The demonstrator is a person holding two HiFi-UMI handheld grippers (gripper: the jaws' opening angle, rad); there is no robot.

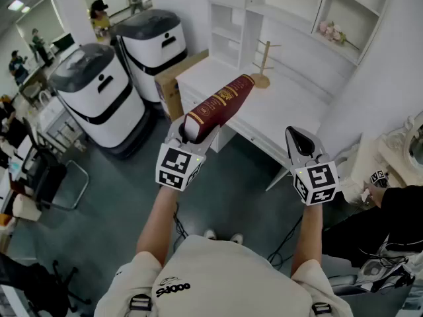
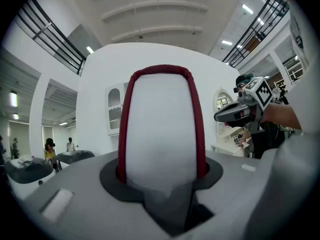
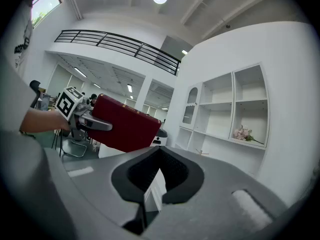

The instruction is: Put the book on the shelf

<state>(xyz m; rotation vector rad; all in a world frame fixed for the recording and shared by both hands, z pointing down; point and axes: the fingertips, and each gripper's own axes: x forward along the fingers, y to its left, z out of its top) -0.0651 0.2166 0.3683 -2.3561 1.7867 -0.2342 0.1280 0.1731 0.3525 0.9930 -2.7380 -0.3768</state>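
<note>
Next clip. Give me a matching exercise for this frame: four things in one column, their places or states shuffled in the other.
Things:
1. red book
2. right claw
3. wooden stand
4. pink flowers

Places or states:
A. on the white desk
B. in a shelf compartment
C. shut and empty
D. gripped by the left claw

Pairs: 1-D, 2-C, 3-A, 4-B
</note>
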